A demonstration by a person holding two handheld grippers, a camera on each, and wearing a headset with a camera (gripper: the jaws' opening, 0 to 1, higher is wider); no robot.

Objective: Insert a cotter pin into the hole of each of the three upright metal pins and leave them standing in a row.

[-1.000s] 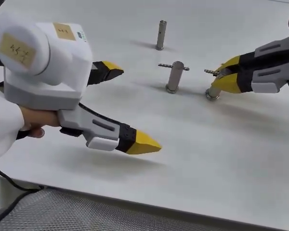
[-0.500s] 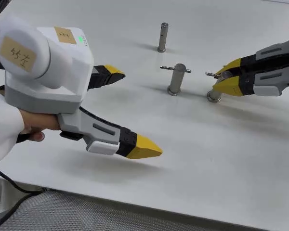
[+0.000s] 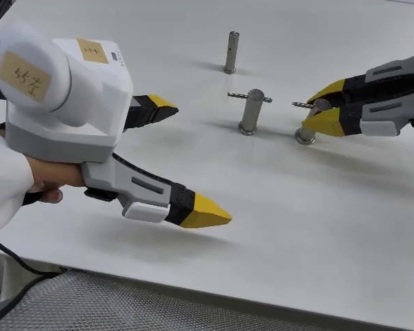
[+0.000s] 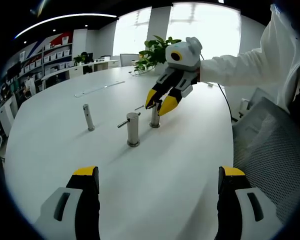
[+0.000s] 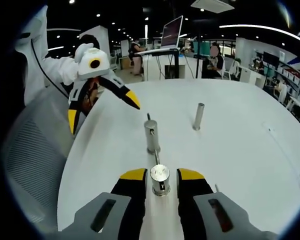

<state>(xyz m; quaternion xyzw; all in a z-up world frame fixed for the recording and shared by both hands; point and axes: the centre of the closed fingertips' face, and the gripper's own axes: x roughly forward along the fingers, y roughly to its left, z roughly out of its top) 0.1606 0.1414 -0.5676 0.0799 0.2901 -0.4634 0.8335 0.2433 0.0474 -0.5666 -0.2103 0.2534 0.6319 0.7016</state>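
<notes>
Right gripper [image 5: 162, 176] narrow about nearest upright steel pin [image 3: 306, 132], grip unclear; push thin cotter pin [image 3: 301, 105] fully through, steadily. Left gripper [image 4: 158, 172] wide, empty.

Two tan stickers [image 3: 21, 76] on the left gripper [image 3: 200, 162] carry handwriting — too blurred to read.

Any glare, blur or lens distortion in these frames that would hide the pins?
Head view: even light, sharp, with a soft shadow on the table under the left gripper. Left gripper view: the windows are blown out and the fisheye curves the table edge, yet the middle pin reads clearly. Right gripper view: dim room with ceiling spots, nearest pin sharp between the jaws.
</notes>
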